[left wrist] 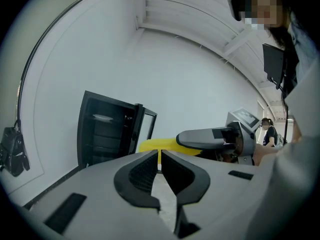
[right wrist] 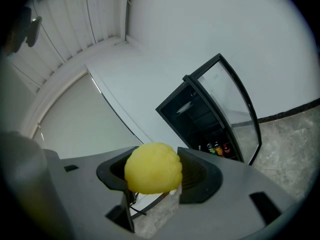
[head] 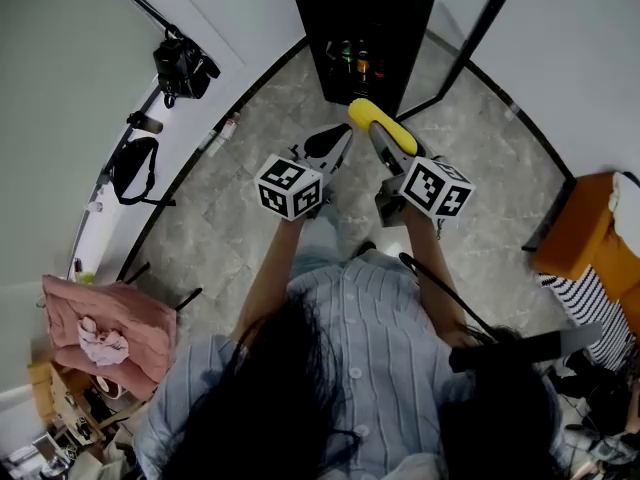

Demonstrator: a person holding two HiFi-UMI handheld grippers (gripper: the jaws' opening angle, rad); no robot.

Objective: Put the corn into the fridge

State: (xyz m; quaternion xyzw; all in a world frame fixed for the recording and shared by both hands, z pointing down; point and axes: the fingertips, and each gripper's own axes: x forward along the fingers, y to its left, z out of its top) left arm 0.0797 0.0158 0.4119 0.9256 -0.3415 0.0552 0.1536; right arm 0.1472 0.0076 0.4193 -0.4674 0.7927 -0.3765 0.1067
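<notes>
Right gripper view: the yellow corn (right wrist: 153, 167) is seen end-on, clamped between the 2 jaws of the right gripper (right wrist: 154, 176), which are spread just as wide as the cob. Beyond it a black fridge (right wrist: 199, 115) is seen against a white wall, its glass door (right wrist: 235, 100) swung open. On a low shelf 3 small bottles (right wrist: 218, 148) are lined up, with green, orange and red colours; what lies on the darker upper shelves cannot be made out.

In the left gripper view the jaws of the left gripper (left wrist: 160, 165) are brought almost together, only a thin slit being left, and nothing is held between them.

From the head view both tools are held side by side above a grey marbled floor (head: 250, 223), in front of the fridge (head: 372, 13) and apart from it. The corn (head: 381, 125) is carried in the right gripper (head: 380, 140), outside the cabinet, with the left gripper (head: 338, 144) just beside it. The bottles (head: 352, 58) are visible inside the open compartment.
</notes>
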